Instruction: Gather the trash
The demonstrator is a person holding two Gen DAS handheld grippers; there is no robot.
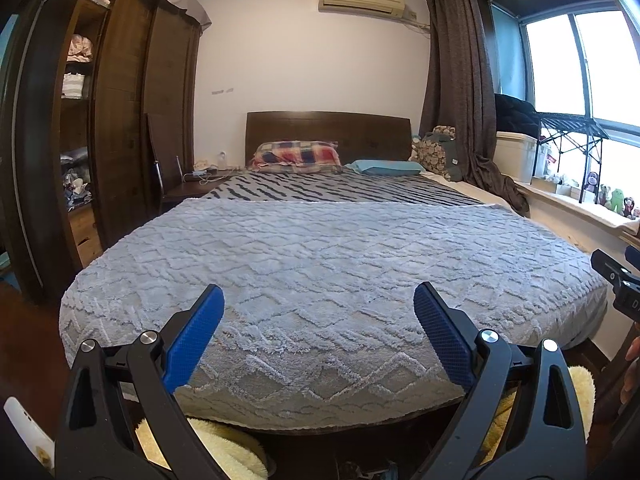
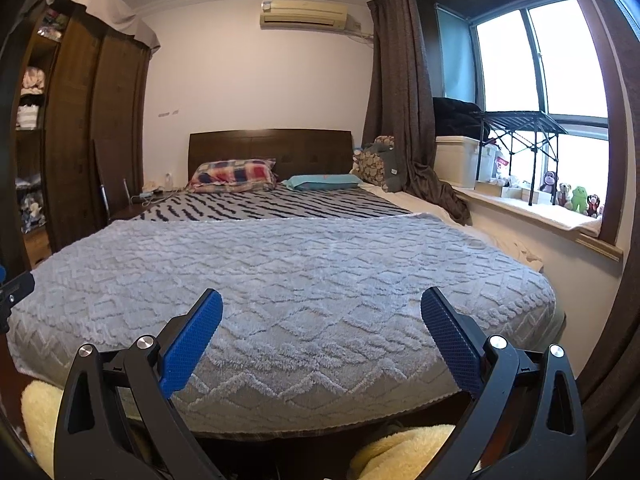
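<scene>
No trash shows in either view. My left gripper (image 1: 318,294) is open at the foot of a bed, its blue pads (image 1: 196,336) spread wide over the grey textured blanket (image 1: 320,264) with nothing between them. My right gripper (image 2: 322,298) is open too, held over the same grey blanket (image 2: 280,272) a little to the right. In the left wrist view the right gripper's black body (image 1: 618,284) pokes in at the right edge. In the right wrist view the left gripper's body (image 2: 14,288) shows at the left edge.
A striped sheet (image 1: 340,188), a plaid pillow (image 1: 298,154) and a teal pillow (image 1: 386,167) lie near the headboard. A dark wardrobe (image 1: 120,112) stands left, a bedside table (image 1: 192,186) beside it. Window sill with toys (image 2: 572,198) runs right. Yellow fluffy cushions (image 2: 404,450) lie on the floor below.
</scene>
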